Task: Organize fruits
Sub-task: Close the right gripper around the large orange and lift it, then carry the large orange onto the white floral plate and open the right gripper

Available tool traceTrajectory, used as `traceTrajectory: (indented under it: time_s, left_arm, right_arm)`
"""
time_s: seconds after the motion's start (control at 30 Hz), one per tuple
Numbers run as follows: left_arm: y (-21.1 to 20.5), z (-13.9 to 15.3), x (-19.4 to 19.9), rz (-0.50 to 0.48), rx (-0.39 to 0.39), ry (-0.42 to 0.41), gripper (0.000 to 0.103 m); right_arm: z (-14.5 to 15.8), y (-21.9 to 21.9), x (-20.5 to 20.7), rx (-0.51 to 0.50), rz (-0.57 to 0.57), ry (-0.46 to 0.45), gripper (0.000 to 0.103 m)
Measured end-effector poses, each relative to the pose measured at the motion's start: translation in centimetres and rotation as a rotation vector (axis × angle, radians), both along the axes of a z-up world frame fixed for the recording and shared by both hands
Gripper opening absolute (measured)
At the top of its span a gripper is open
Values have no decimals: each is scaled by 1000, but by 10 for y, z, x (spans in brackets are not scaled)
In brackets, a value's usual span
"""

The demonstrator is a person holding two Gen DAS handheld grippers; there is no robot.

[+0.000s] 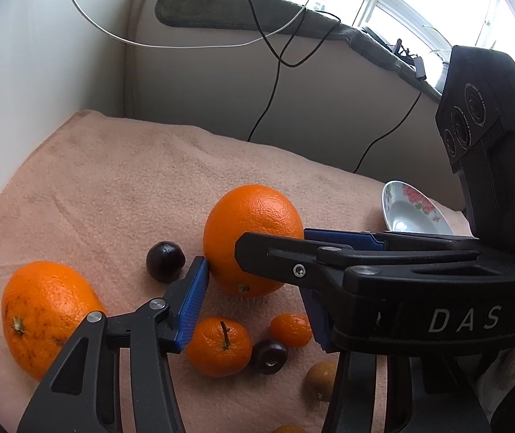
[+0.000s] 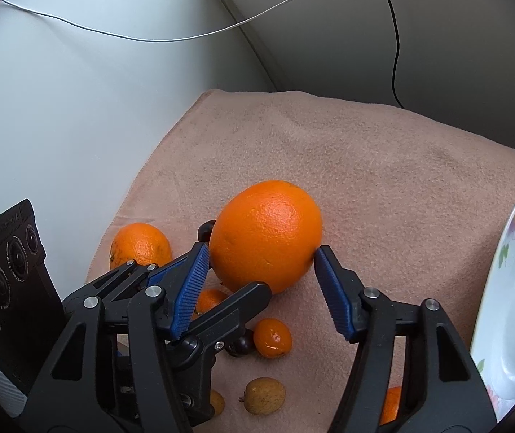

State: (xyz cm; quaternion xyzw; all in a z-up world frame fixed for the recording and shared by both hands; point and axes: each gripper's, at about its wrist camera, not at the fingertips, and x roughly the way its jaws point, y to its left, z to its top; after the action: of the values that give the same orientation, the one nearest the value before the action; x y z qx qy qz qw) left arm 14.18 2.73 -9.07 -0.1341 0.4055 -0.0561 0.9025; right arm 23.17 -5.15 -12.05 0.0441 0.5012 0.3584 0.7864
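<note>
A large orange (image 2: 264,234) lies on the pink towel (image 2: 365,151). My right gripper (image 2: 262,250) straddles it, and both blue pad tips touch its sides. In the left wrist view the right gripper (image 1: 272,241) reaches in from the right, one finger across the orange (image 1: 250,216). My left gripper (image 1: 254,278) hovers open just in front, over a stemmed mandarin (image 1: 219,346) and a smaller mandarin (image 1: 291,330). Its right pad is partly hidden behind the right gripper. A flowered plate (image 2: 510,288) stands at the right.
A second big orange (image 1: 44,314) lies at the left. Two dark cherries (image 1: 165,261) (image 1: 268,357) and a brown longan (image 2: 264,395) lie among the citrus. A white wall borders the towel's left side. Cables hang behind.
</note>
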Motion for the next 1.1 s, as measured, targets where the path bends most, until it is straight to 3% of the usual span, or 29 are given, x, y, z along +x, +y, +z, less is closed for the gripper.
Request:
traceTrajectory:
  time_s: [0.33, 0.4, 0.47, 0.73, 1.1]
  left_arm:
    - [0, -3, 2, -3, 23, 7, 48]
    - [0, -3, 4, -8, 25, 15, 49]
    - [2, -3, 5, -9, 14, 17, 50]
    - [1, -7, 5, -22, -2, 22, 51]
    - [-14, 12, -8, -48, 4, -29, 51]
  right_arm:
    - [2, 7, 3, -34, 21, -22, 64]
    - [0, 9, 7, -46, 22, -12, 77]
    - [-4, 13, 10, -61, 24, -18, 80]
    - [-11, 14, 13, -44, 32, 3, 74]
    - [15, -11, -3, -28, -7, -48, 73]
